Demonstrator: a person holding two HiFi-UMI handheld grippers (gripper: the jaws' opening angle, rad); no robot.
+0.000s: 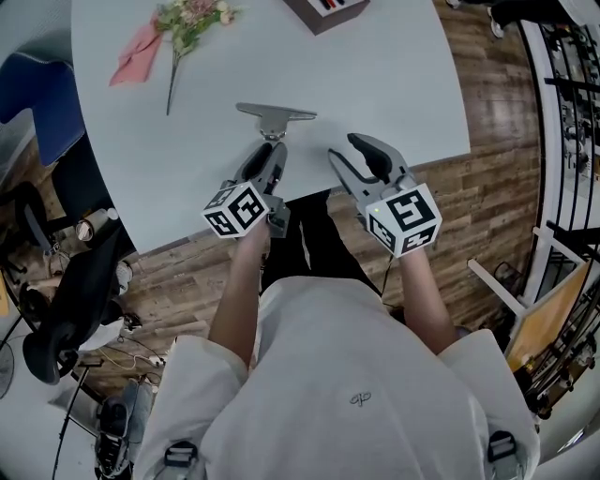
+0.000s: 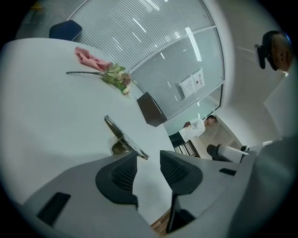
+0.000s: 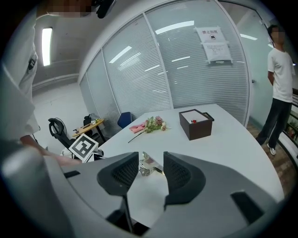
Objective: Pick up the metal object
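Observation:
The metal object (image 1: 275, 115), a shiny flat bar on a short foot, stands on the pale grey table (image 1: 394, 84) near its front edge. My left gripper (image 1: 272, 152) hovers just short of it, jaws apart and empty. In the left gripper view the metal object (image 2: 125, 138) shows just past the left fingertip, while the left gripper (image 2: 149, 159) is open. My right gripper (image 1: 343, 150) is over the table edge, to the right of the object, open and empty. Seen between the jaws of the right gripper (image 3: 150, 159), the metal object (image 3: 148, 166) lies farther off.
A pink napkin (image 1: 136, 53) and a flower sprig (image 1: 192, 19) lie at the table's far left. A dark brown box (image 1: 326, 9) sits at the far middle. A black chair (image 1: 66, 300) stands on the left; a person (image 3: 281, 79) stands beyond the table's right end.

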